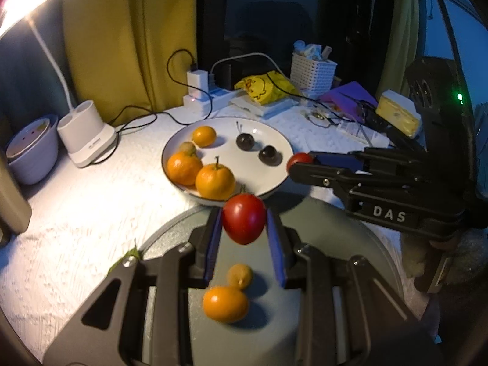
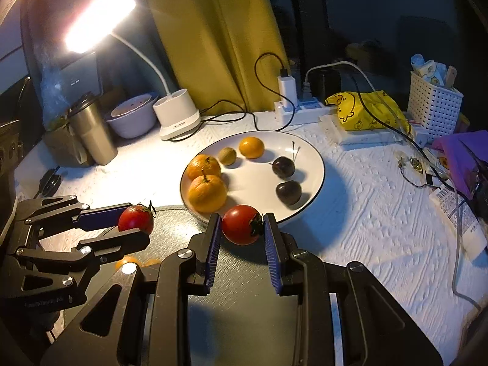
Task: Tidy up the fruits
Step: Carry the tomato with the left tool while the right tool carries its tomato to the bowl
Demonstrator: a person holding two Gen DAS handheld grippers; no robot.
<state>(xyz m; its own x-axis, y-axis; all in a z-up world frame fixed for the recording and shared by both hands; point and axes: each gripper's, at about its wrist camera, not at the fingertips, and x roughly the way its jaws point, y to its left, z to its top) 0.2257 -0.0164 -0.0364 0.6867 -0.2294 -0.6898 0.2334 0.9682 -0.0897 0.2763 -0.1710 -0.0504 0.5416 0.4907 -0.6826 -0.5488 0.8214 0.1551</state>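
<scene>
Presently: left gripper clamped on one cherry tomato, right gripper clamped on a second cherry tomato, both held above a grey plate carrying two kumquats. Adjacent white plate: three oranges, one small greenish-brown fruit, two dark cherries. Lit desk lamp behind.
</scene>
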